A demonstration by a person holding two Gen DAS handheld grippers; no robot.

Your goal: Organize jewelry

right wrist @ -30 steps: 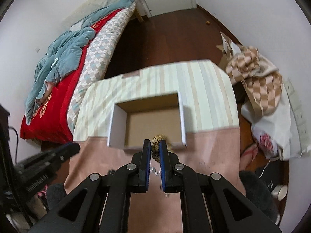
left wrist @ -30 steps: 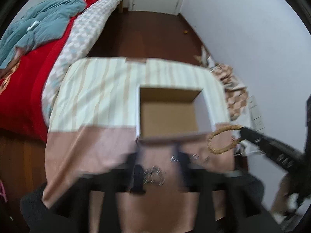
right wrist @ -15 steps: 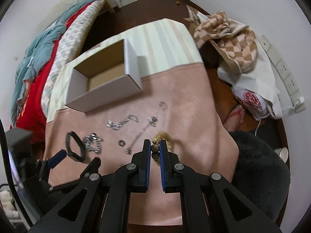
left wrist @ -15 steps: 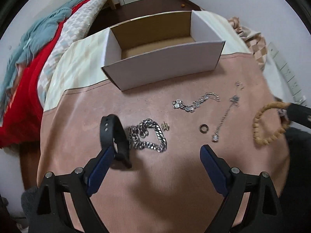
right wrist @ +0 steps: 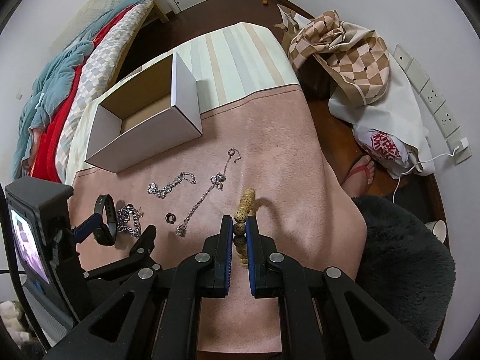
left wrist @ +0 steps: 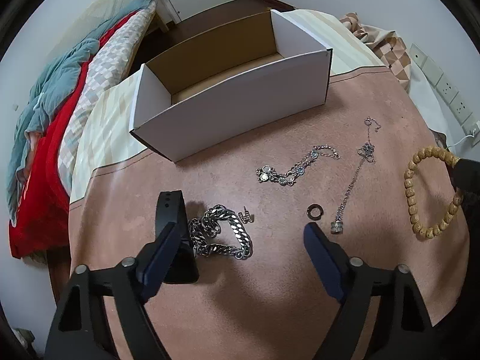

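My right gripper [right wrist: 240, 225] is shut on a tan beaded bracelet [right wrist: 243, 210], held just above the pink cloth; it also shows in the left wrist view [left wrist: 426, 192]. My left gripper [left wrist: 240, 231] is open, low over a heavy silver chain [left wrist: 223, 234] and a black wristband [left wrist: 171, 210]. A small ring [left wrist: 314, 211], a thin pendant chain [left wrist: 352, 186], a crystal bracelet [left wrist: 295, 168] and a tiny charm [left wrist: 246, 217] lie on the cloth. An open white cardboard box [left wrist: 234, 102] stands behind them, with nothing visible inside it.
The pink cloth [right wrist: 285, 138] covers a small table with a striped far part [right wrist: 237, 57]. A bed [left wrist: 60, 114] lies left. Bags [right wrist: 360, 69], a foot in a sandal [right wrist: 361, 171] and a dark furry seat [right wrist: 402, 258] are right.
Both grippers dropped from above the box down near the cloth. The left gripper came down over the chain and wristband. The right gripper still holds the beaded bracelet.
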